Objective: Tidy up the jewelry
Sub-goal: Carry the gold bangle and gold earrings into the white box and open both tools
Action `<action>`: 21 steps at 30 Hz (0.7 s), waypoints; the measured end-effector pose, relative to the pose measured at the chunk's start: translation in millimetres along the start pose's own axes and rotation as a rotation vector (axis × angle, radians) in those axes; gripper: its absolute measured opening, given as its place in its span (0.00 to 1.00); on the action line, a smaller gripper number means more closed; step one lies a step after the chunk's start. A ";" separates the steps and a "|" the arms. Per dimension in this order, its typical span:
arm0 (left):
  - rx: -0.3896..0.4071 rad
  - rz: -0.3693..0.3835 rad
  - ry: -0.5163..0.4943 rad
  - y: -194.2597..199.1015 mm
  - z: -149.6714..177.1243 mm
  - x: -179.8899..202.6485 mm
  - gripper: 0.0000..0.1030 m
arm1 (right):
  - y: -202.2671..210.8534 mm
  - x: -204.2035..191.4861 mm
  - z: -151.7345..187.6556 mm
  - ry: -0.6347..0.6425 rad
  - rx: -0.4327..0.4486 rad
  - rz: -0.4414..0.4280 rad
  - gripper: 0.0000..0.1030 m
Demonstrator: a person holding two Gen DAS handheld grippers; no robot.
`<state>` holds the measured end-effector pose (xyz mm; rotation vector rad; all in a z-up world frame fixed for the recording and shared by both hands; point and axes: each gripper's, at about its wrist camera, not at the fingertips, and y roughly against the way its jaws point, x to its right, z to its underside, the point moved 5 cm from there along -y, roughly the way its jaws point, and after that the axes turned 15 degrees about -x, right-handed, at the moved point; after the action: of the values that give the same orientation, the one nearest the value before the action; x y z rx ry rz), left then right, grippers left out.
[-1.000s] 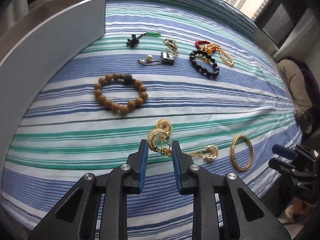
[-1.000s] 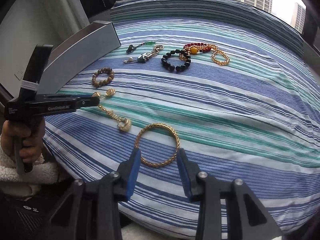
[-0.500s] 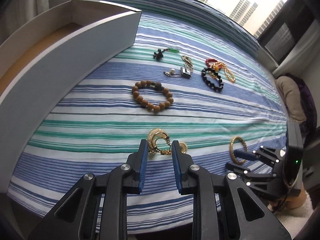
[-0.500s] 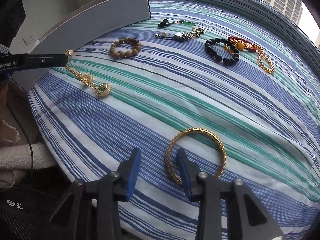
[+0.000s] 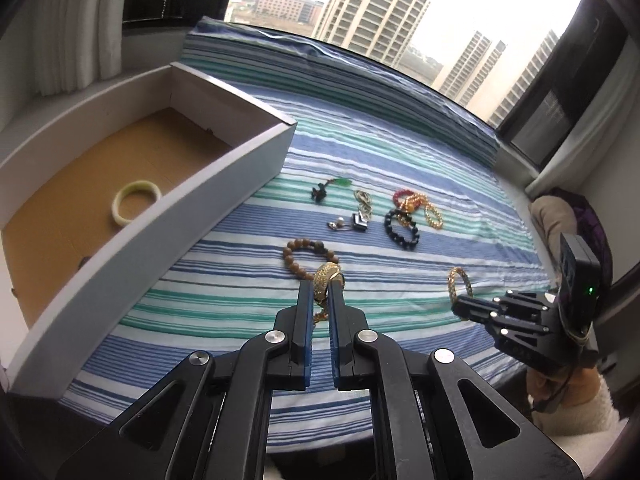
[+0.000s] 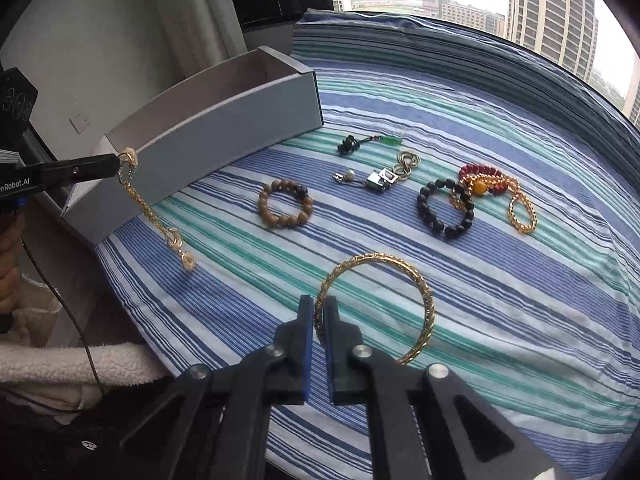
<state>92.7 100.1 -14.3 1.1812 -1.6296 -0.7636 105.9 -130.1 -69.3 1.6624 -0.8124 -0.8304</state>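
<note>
My left gripper [image 5: 320, 286] is shut on a gold chain with ring pendants [image 5: 328, 276] and holds it in the air; in the right wrist view the chain [image 6: 154, 212] hangs from the left gripper [image 6: 120, 166] beside the box. My right gripper [image 6: 318, 312] is shut on the rim of a gold bangle [image 6: 424, 300], lifted off the striped cloth [image 6: 520, 300]. In the left wrist view the bangle [image 5: 460, 284] sticks up from the right gripper [image 5: 460, 306]. The white box [image 5: 192, 216] stands at the left with a pale green bangle [image 5: 136, 202] inside.
On the cloth lie a wooden bead bracelet [image 6: 285, 202], a black bead bracelet [image 6: 444, 210], red beads with a gold chain [image 6: 500, 188], a small black and green charm [image 6: 360, 143] and silver pieces [image 6: 380, 178]. The window is behind.
Both grippers have closed on their pieces and risen. The left one lifted the gold chain off the cloth toward the box; the right one gripped the bangle's rim and raised it.
</note>
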 end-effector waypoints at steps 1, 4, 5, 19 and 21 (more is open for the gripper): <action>0.015 0.001 0.007 9.1 -2.1 -3.0 0.05 | 6.8 -4.7 -6.3 0.014 0.014 -0.006 0.05; 0.061 0.003 0.025 39.1 -8.9 -12.5 0.05 | 25.8 -20.6 -24.7 0.054 0.058 -0.032 0.05; 0.080 0.000 0.031 50.3 -11.1 -16.1 0.05 | 30.9 -26.2 -31.3 0.068 0.070 -0.042 0.05; 0.230 -0.221 0.203 155.8 -48.1 -125.5 0.05 | 67.7 -160.2 -175.0 0.380 0.166 -0.159 0.05; 0.223 -0.264 0.244 152.7 -50.9 -149.4 0.05 | 57.1 -189.4 -195.3 0.420 0.150 -0.187 0.05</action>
<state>99.6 294.4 87.9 1.6064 -1.3976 -0.5822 164.8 114.5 48.8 1.9804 -0.4394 -0.5231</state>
